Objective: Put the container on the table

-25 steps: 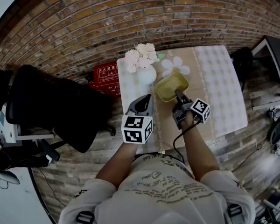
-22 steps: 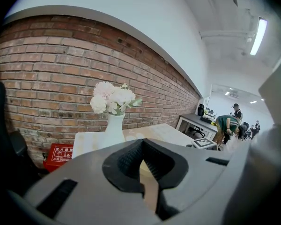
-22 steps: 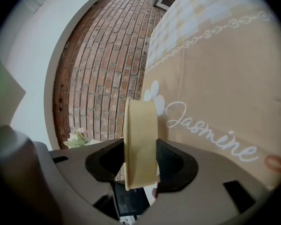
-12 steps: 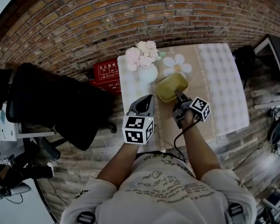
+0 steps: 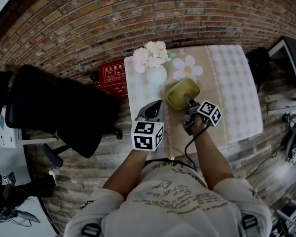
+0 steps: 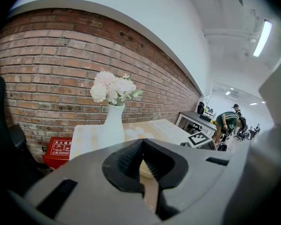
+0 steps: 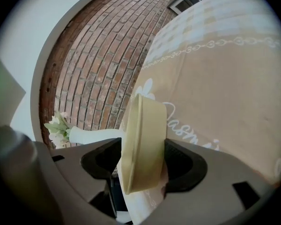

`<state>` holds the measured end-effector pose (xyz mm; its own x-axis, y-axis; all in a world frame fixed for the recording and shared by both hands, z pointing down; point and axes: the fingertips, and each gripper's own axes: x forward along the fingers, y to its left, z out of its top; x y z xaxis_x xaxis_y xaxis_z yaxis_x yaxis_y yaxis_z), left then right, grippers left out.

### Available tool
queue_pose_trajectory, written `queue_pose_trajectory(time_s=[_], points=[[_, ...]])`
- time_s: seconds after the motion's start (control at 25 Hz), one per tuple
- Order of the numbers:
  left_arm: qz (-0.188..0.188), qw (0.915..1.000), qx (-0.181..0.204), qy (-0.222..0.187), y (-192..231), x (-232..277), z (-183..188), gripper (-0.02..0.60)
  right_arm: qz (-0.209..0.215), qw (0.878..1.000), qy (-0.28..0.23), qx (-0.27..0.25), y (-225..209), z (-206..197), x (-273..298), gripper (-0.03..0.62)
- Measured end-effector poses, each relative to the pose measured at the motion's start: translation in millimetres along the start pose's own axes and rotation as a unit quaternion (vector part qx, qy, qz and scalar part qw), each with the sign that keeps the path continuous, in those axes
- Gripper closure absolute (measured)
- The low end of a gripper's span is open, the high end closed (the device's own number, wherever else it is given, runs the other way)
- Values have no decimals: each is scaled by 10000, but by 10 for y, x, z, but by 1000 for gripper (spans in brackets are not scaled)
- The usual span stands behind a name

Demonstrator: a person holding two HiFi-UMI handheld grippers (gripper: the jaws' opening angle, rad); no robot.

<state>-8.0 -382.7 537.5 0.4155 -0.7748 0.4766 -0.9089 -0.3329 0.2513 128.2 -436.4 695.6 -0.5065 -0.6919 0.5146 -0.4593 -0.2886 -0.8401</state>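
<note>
Opening, our right claw (image 7: 143, 146) has the container (image 7: 147, 121) loose between its jaws; pulling back crooked cd snag its rim & drag it; left claw (image 6: 141, 149) closed, empty.

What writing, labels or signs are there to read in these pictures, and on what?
"asmi": cursive print on the tablecloth, its start hidden behind the yellow container.
Red box by the brick wall: white Chinese characters, too small to read.
T-shirt of the person: printed lines, too blurred to read.
Marker cubes: black-and-white square patterns, no words.
</note>
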Motion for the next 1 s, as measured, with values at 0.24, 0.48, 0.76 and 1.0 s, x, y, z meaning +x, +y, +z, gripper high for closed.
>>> queue_pose_trajectory(time_s=[0.24, 0.48, 0.76, 1.0], points=[[-102, 9999, 28, 8, -66, -1, -13, 575, -557, 9960, -286, -633, -74, 66, -101, 278], [-190, 9998, 71, -33, -122, -17, 12, 575, -858, 9900, -459, -1022, -93, 110, -221, 261], [-269, 9995, 147, -126, -208, -53, 47, 575, -786, 9903, -744, -875, -127, 153, -506, 497], [-375, 9988, 265, -157, -361, -78, 71, 575, -744, 9858, -1112, -1018, -134, 243, -797, 591]])
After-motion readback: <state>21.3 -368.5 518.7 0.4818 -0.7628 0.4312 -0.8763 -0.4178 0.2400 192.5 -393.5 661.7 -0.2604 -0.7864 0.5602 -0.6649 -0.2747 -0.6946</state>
